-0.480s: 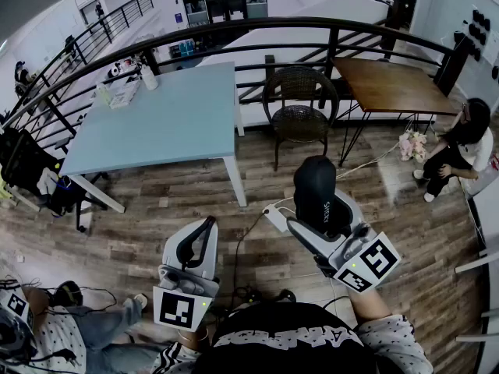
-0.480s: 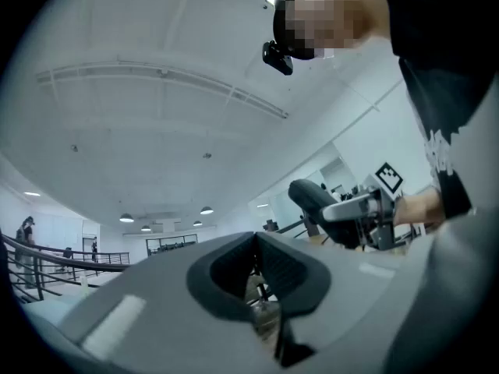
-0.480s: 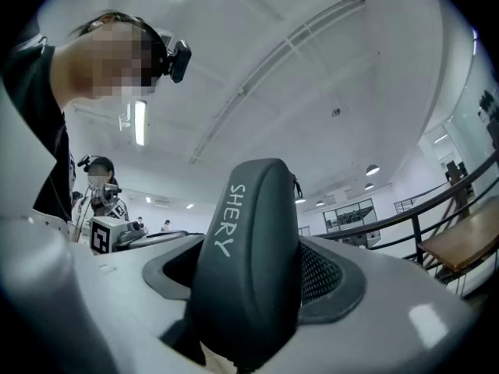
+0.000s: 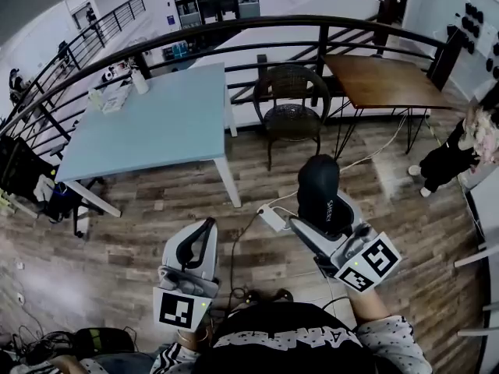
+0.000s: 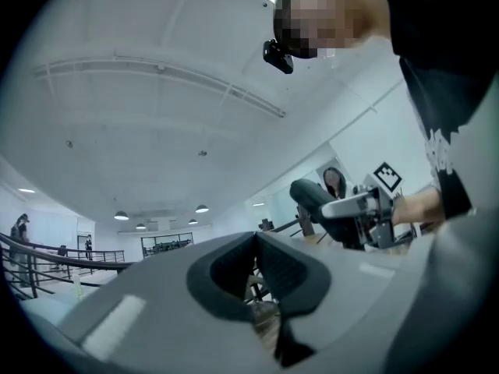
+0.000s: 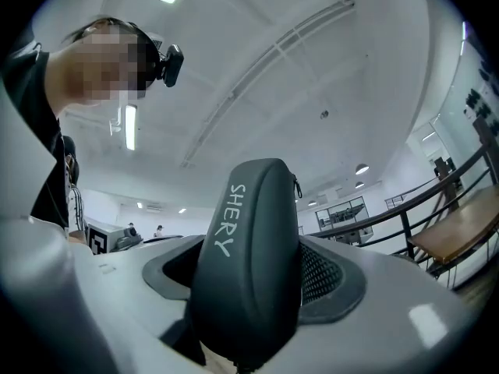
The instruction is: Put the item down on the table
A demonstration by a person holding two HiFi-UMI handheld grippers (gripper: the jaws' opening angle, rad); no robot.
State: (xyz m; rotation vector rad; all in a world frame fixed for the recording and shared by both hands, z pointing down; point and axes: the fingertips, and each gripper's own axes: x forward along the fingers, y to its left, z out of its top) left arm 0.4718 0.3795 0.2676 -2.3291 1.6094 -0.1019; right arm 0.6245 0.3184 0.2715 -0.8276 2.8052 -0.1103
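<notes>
A dark zip case (image 4: 316,187) printed "SHERY" stands upright in my right gripper (image 4: 323,223), held above the wooden floor to the right of the light blue table (image 4: 156,119). In the right gripper view the case (image 6: 249,263) fills the gap between the jaws, which are shut on it; a mesh pad (image 6: 321,275) shows beside it. My left gripper (image 4: 204,232) hangs lower left, above the floor, its jaws together with nothing in them. In the left gripper view the left gripper (image 5: 256,269) points up towards the ceiling.
A wicker chair (image 4: 292,104) and a brown wooden table (image 4: 382,80) stand behind, along a black railing (image 4: 234,31). Small items (image 4: 117,92) sit on the blue table's far left corner. A power strip (image 4: 273,218) with cables lies on the floor. A person (image 4: 460,150) is at the right.
Both grippers have stayed nearly in place. The person at the right has shifted towards the frame's edge, and the person at the lower left is gone from view.
</notes>
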